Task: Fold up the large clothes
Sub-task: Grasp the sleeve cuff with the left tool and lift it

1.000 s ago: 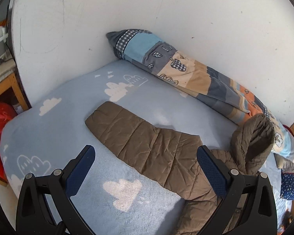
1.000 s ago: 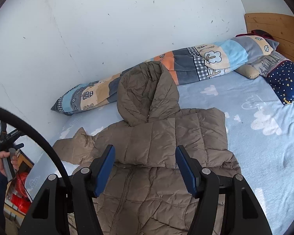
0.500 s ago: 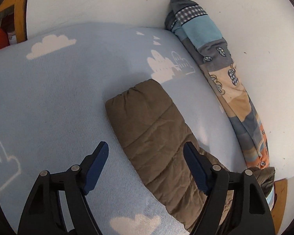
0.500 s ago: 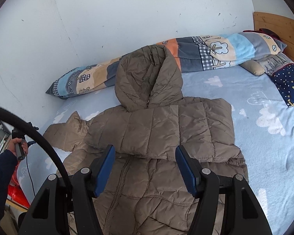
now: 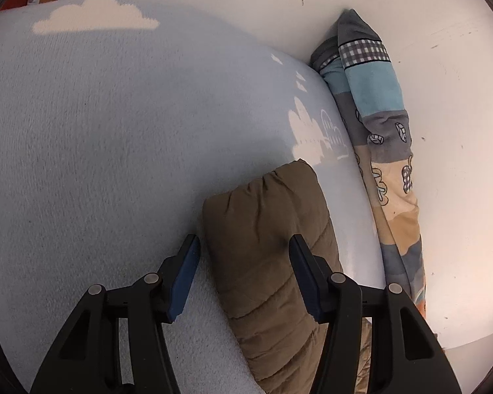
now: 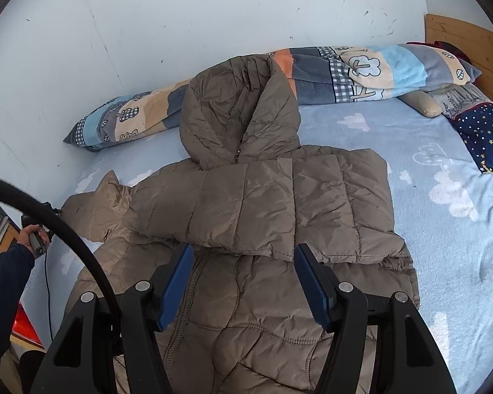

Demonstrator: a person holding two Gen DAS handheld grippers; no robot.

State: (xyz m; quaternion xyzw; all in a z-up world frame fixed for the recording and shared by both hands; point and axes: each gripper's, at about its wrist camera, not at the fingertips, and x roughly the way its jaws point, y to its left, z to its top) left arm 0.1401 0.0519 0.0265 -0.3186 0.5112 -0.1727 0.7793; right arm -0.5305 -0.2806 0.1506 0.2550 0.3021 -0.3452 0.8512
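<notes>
Brown quilted jacket (image 6: 263, 216) flat on bed (image 6: 443, 229), one sleeve folded across chest. Left gripper (image 5: 245, 259) closing around sleeve (image 5: 266, 229), not yet clamped; right gripper (image 6: 243, 266) apart, empty.

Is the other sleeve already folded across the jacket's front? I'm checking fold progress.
Yes: in the right wrist view one sleeve lies flat across the chest of the brown puffer jacket, below the hood.

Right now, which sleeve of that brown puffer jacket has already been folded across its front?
The sleeve lying across the brown puffer jacket's chest, just beyond the right fingers. The other sleeve stretches out flat on the bed.
</notes>
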